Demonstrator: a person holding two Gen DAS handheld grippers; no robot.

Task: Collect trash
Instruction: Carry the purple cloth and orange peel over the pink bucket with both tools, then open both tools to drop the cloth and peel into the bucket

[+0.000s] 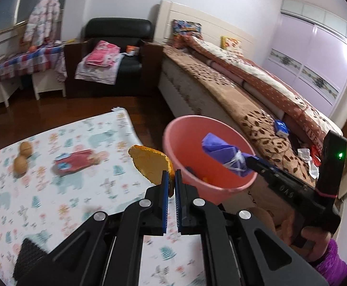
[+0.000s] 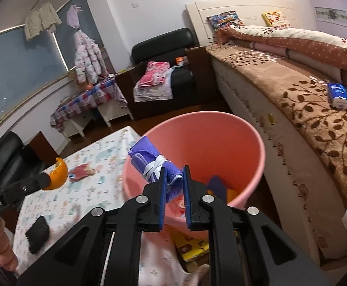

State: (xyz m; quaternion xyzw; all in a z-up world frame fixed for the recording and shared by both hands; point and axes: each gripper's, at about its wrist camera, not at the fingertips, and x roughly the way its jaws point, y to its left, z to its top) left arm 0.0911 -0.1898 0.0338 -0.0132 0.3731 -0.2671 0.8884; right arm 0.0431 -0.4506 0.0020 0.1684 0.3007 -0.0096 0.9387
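Observation:
My left gripper (image 1: 172, 175) is shut on a piece of orange peel (image 1: 149, 164) and holds it above the table, just left of a pink bin (image 1: 221, 186). The peel also shows in the right wrist view (image 2: 57, 175). My right gripper (image 2: 174, 174) is shut on a purple wrapper tied with white string (image 2: 149, 162) and holds it over the mouth of the pink bin (image 2: 221, 128). The wrapper shows in the left wrist view (image 1: 223, 152). Some purple and orange scraps (image 2: 221, 188) lie inside the bin.
A table with a patterned cloth (image 1: 54, 190) carries two walnuts (image 1: 23, 157), a red wrapper (image 1: 75, 160) and a black item (image 2: 37, 233). A bed (image 2: 304, 109) with a blue tissue pack (image 2: 339, 95) stands right of the bin. A black armchair (image 1: 116, 54) is behind.

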